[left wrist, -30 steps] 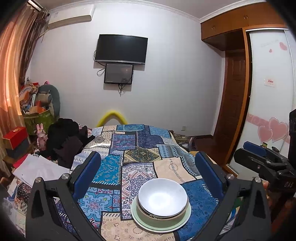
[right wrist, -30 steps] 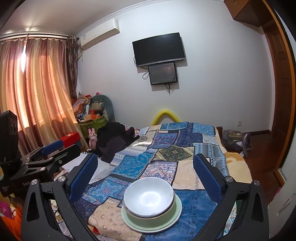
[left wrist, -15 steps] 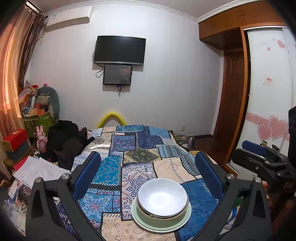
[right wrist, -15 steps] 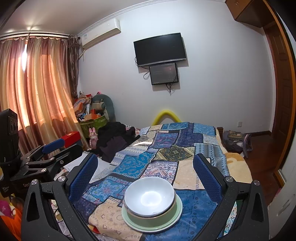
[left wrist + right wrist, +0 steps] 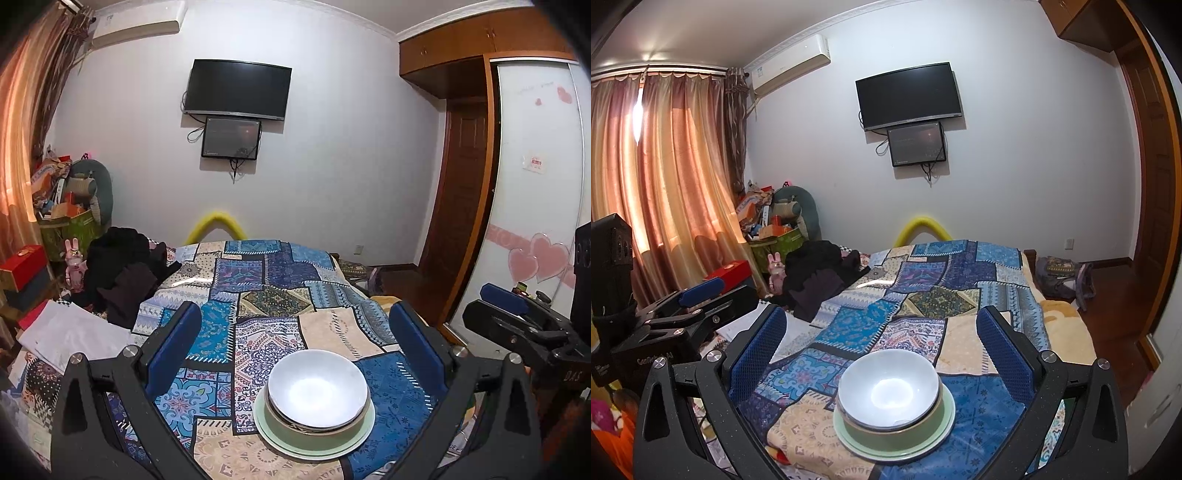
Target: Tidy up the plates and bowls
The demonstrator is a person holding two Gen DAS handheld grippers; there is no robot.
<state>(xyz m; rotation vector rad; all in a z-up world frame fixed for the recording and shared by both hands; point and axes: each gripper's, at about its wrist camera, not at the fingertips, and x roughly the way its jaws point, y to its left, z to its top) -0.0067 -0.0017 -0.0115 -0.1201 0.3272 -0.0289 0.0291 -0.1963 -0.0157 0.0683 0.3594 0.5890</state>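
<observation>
The left gripper (image 5: 295, 350) is held wide open with nothing between its blue-padded fingers (image 5: 173, 343), and the right gripper (image 5: 882, 350) is spread just as far and is likewise empty. Each tool is also seen from the other's camera, raised and well apart from the dishes. Below and between the fingers, at the near end of the bed, a glossy white ceramic bowl (image 5: 317, 393) is nested in a pale green bowl with a dark rim band (image 5: 886, 430), which in turn rests on a round pale green plate (image 5: 314, 445). The stack stands upright on the blue and cream patchwork bedspread (image 5: 258, 295) and is touched by neither tool. Over the last second almost nothing has changed: only a slight drift of both views is noted, the stack is unmoved, and the openings are unaltered. From this it is judged that the stacking is already done and that the grippers are merely being held clear; no loose plates or bowls are visible elsewhere on the bed.
</observation>
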